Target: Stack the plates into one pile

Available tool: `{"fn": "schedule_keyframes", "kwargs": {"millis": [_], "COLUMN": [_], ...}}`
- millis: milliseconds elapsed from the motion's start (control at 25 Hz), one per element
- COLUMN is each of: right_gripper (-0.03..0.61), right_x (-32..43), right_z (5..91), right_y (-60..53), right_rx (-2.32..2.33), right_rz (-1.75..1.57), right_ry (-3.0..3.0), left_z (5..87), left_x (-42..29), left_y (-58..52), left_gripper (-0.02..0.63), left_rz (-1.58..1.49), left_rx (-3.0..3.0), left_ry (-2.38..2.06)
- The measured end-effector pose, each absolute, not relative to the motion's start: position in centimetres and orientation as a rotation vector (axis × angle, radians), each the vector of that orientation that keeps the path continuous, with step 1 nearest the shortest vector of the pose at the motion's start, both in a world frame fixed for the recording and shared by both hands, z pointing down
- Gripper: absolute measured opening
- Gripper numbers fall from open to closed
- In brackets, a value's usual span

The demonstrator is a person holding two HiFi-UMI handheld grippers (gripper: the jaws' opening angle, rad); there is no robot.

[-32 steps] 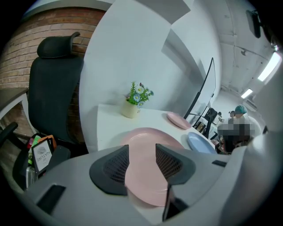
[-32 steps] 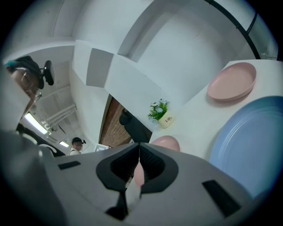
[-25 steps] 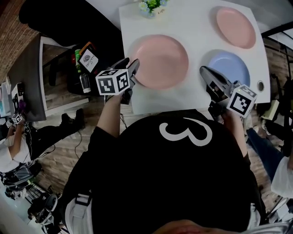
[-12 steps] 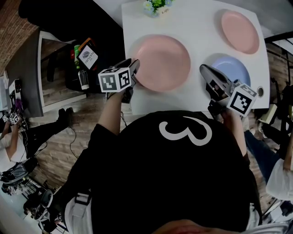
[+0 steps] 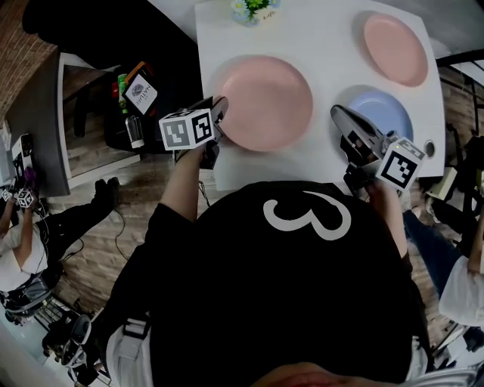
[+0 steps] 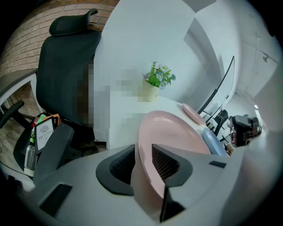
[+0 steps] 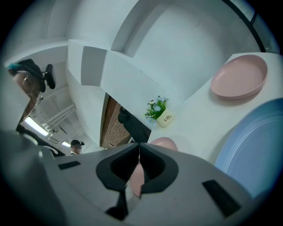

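Head view shows nothing stacked yet: the large pink plate (image 5: 265, 102), blue plate (image 5: 386, 113) and small pink plate (image 5: 395, 49) lie flat and apart on the white table (image 5: 318, 38). The left gripper (image 5: 220, 108) has just been closing and now pinches the large pink plate's smooth, shallow rim. The right gripper (image 5: 338, 115), jaws pressed together and empty, hovers beside the blue plate.

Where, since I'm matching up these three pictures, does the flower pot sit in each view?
Head view: flower pot at the top edge, near the middle.
Left gripper view: pot mid-frame, above the jaws.
Right gripper view: pot mid-frame, just above the jaws.
Shared landmark: small pink plate, to the pot's right in every view.
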State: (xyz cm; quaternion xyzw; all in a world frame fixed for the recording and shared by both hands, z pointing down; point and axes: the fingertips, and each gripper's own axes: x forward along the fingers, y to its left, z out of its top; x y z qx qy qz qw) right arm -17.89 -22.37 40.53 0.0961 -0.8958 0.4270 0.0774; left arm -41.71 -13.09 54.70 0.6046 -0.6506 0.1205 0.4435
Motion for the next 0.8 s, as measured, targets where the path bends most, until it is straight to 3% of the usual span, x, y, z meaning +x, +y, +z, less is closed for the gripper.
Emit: {"fn": "schedule_keyframes", "kwargs": {"millis": [480, 800], "right_gripper": [0.025, 0.025], "right_x": [-17.6, -17.89], "right_z": [40.67, 41.15], "right_y": [-22.3, -21.87], "right_rx": [0.288, 0.273], "right_rz": [1.285, 1.333], "right_ry": [-2.668, -2.661], "left_z": [54.9, 54.82], "left_x": [-41.72, -41.98], "left_y": [-13.15, -13.05], "left_gripper": [0.05, 0.038], "left_rz": [0.259, 0.24], "left_rx": [1.451, 1.435], "left_ry": [-1.595, -1.563]}}
